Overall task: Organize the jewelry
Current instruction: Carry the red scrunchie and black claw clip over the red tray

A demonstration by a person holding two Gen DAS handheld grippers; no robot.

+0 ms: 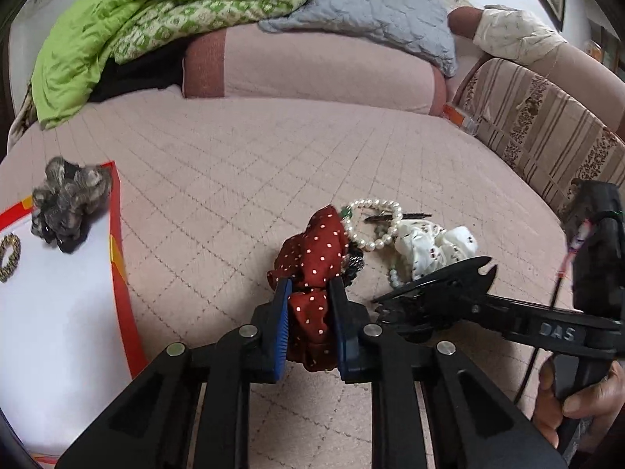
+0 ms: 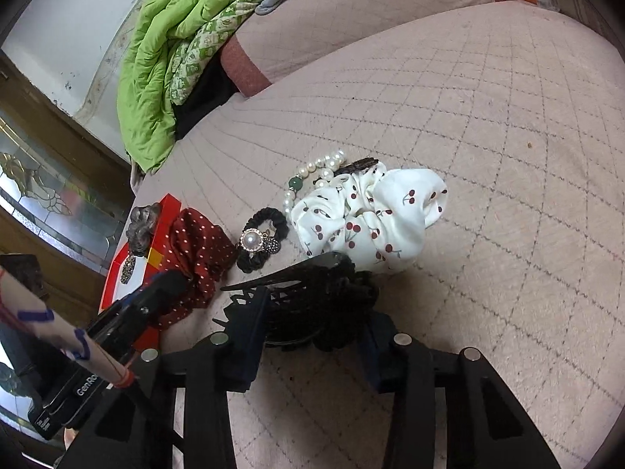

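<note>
Sitting clamped between the blue pads of the left gripper (image 1: 308, 312) is the red polka-dot scrunchie (image 1: 312, 269), fingers closed tight on its near end w/ the rest of the fabric bunched up beyond the tips, over the quilted pink bedspread (image 1: 234, 179). Right beside it, the right gripper (image 2: 312, 312) has a black claw hair clip (image 2: 312, 285) between its fingers; jaws look pressed against the clip's sides, teeth pointing left. Just past the red scrunchie lies a black hair tie w/ a pearl charm (image 2: 259, 240), then a pearl bracelet (image 1: 375, 222) w/ a green bead, touching a white cherry-print scrunchie (image 2: 371, 215); a dark hairpin (image 1: 394, 217) lies across the bracelet. Off to the left is a red-edged box lid (image 1: 117, 242) w/ a white inside, holding a grey scrunchie (image 1: 68, 203) at its far corner & a small gold-ish hair tie (image 1: 9, 258) nearer the edge. Further back: a pink bolster pillow (image 1: 312, 66), w/ a green quilt (image 1: 129, 23) and a grey one (image 1: 371, 11) heaped on it.
</note>
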